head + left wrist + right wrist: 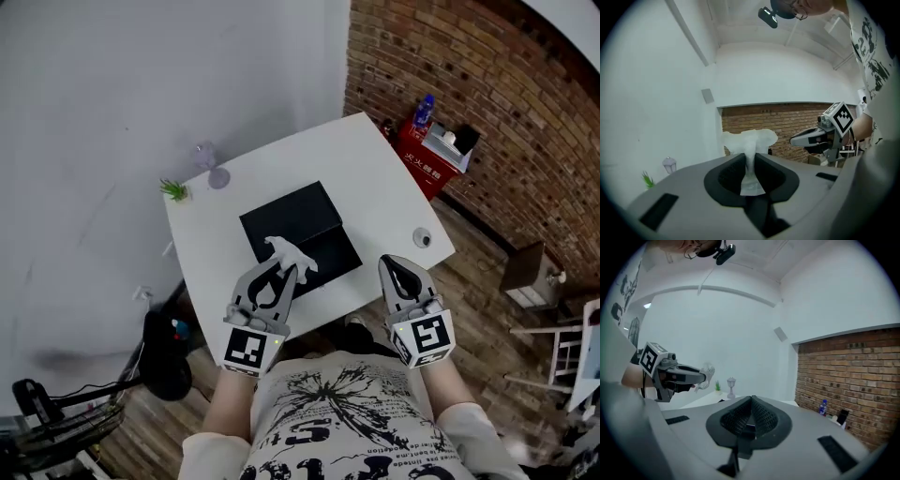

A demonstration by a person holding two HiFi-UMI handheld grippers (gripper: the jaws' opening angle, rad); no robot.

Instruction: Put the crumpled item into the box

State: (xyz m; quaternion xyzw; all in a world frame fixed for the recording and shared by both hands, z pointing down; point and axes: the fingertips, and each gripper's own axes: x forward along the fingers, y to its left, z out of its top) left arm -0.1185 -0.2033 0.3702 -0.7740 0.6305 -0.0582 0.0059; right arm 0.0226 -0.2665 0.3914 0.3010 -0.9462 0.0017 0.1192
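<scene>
White-topped square table (pixel 380 169) fills the middle of the head view, with a red brick wall (pixel 469 103) at its 2 o'clock side and a plain white wall (pixel 112 94) at its 10 o'clock side; a black rectangular box (pixel 305 214) lies at the centre of the table top.

The left gripper (pixel 285 270) stands at 7 o'clock of the table, its tips over the near part of the box; its jaws are nearly closed and clamp a crumpled white item (pixel 291 251), a thin pinched neck sitting between the pads and a wider ruffled end projecting beyond the tips. In the head view the item overlaps the box at 6 o'clock of the box centre; contact with the box cannot be determined.

The right gripper (pixel 399 266) stands at 5 o'clock of the table, apart from the box; its jaws are together at the tips with nothing between them.

A red crate (pixel 429 161) rests on the floor at 2 o'clock; a clear glass ornament (pixel 211 167) and a small green plant sprig (pixel 174 190) sit at 10 o'clock of the table; a small round object (pixel 423 238) sits at 4 o'clock.
</scene>
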